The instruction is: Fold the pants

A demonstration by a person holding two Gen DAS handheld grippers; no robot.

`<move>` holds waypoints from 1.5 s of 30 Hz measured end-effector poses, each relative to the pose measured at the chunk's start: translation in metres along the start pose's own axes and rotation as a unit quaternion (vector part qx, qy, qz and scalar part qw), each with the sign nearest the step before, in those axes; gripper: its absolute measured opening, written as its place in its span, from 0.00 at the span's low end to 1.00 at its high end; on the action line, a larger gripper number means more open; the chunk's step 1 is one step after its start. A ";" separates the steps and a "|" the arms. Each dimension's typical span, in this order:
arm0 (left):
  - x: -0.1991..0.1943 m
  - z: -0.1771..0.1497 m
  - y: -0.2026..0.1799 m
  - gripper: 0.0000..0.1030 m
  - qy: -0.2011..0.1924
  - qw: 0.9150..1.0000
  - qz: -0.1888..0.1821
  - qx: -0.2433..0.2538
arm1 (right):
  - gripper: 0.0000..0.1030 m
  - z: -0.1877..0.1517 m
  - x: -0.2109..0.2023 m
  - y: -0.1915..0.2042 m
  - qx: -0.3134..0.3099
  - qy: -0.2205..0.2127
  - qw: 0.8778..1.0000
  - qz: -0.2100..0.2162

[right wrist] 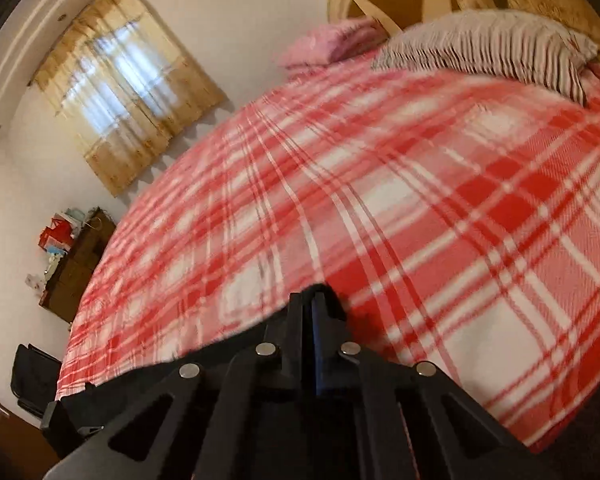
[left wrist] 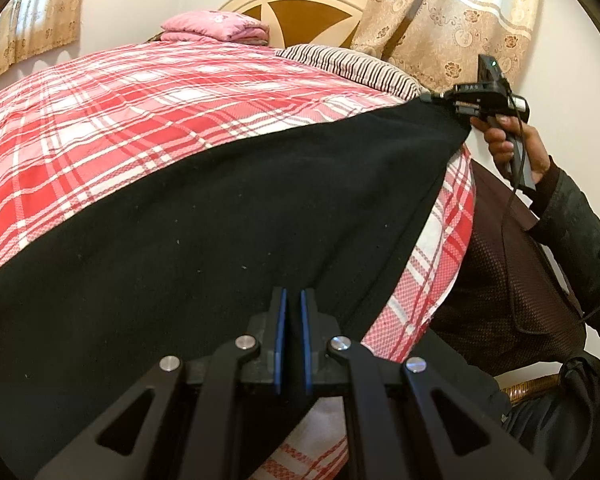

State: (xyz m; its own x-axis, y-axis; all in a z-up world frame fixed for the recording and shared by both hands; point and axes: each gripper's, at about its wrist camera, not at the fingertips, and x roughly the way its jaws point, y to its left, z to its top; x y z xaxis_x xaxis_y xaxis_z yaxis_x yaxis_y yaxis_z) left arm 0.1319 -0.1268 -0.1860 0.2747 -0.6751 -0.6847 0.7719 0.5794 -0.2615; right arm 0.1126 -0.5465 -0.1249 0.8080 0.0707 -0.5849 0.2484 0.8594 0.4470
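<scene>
The black pants [left wrist: 220, 216] are stretched taut above the red and white plaid bed [left wrist: 120, 112]. My left gripper [left wrist: 293, 300] is shut on the near edge of the pants, its blue pads almost together on the cloth. My right gripper [left wrist: 432, 98] shows at the upper right of the left wrist view, shut on the far corner of the pants. In the right wrist view the right gripper [right wrist: 315, 296] is shut with black cloth [right wrist: 204, 352] hanging to its left below the fingers. That view is blurred.
A striped pillow [left wrist: 352, 66] and a folded pink blanket [left wrist: 216, 28] lie at the headboard [left wrist: 300, 4]. Curtains [left wrist: 460, 20] hang behind. A dark cabinet [right wrist: 76, 264] stands by the far wall. A brown chair [left wrist: 512, 272] is at the bed's right side.
</scene>
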 end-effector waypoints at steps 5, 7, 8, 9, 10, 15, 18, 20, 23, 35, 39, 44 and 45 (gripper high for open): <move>0.001 0.000 0.000 0.08 0.000 1.000 0.000 -0.002 | 0.03 0.004 0.016 0.007 -0.037 -0.007 0.997 -0.066; 0.000 0.000 0.000 0.08 -0.001 1.000 0.000 -0.004 | 0.03 -0.001 0.031 -0.002 -0.039 0.008 0.995 -0.089; -0.001 0.000 -0.001 0.08 -0.002 1.000 0.000 -0.004 | 0.04 -0.003 0.032 -0.006 -0.035 0.012 0.995 -0.097; -0.002 0.001 -0.001 0.08 -0.002 1.000 0.002 -0.004 | 0.04 -0.006 0.031 -0.009 -0.031 0.010 0.993 -0.115; -0.006 0.001 -0.002 0.08 -0.004 1.000 0.009 -0.001 | 0.04 -0.008 0.026 -0.009 -0.032 0.006 0.991 -0.127; -0.026 -0.003 -0.004 0.08 -0.023 0.999 0.032 0.002 | 0.22 -0.026 -0.020 0.020 -0.088 -0.030 0.984 -0.149; -0.033 -0.011 -0.003 0.13 -0.026 0.999 0.039 -0.005 | 0.66 -0.046 -0.040 0.052 -0.127 -0.031 0.987 -0.094; -0.034 -0.016 -0.002 0.16 -0.025 0.999 0.048 -0.006 | 0.66 -0.063 -0.043 0.076 -0.168 -0.014 0.984 -0.065; -0.037 -0.021 -0.001 0.19 -0.026 0.998 0.054 -0.016 | 0.65 -0.105 -0.037 0.128 -0.279 0.027 0.959 -0.032; -0.033 -0.031 0.006 0.39 -0.025 0.997 0.070 -0.012 | 0.41 -0.198 0.016 0.194 -0.503 0.115 0.856 -0.035; -0.032 -0.029 0.011 0.39 -0.028 0.997 0.058 -0.030 | 0.41 -0.206 0.016 0.196 -0.533 0.106 0.838 -0.047; -0.031 -0.030 0.009 0.39 -0.026 0.997 0.061 -0.032 | 0.41 -0.203 0.019 0.204 -0.528 0.103 0.842 -0.042; -0.031 -0.030 0.009 0.39 -0.026 0.997 0.061 -0.031 | 0.37 -0.204 0.021 0.206 -0.531 0.100 0.840 -0.044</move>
State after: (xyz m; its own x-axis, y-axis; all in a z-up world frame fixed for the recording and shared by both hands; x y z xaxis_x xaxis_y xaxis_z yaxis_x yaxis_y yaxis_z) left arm 0.1128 -0.0869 -0.1874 0.3953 -0.6189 -0.6788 0.6937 0.6855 -0.2210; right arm 0.0716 -0.2652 -0.1832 0.6797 -0.0245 -0.7331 -0.3995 0.8259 -0.3979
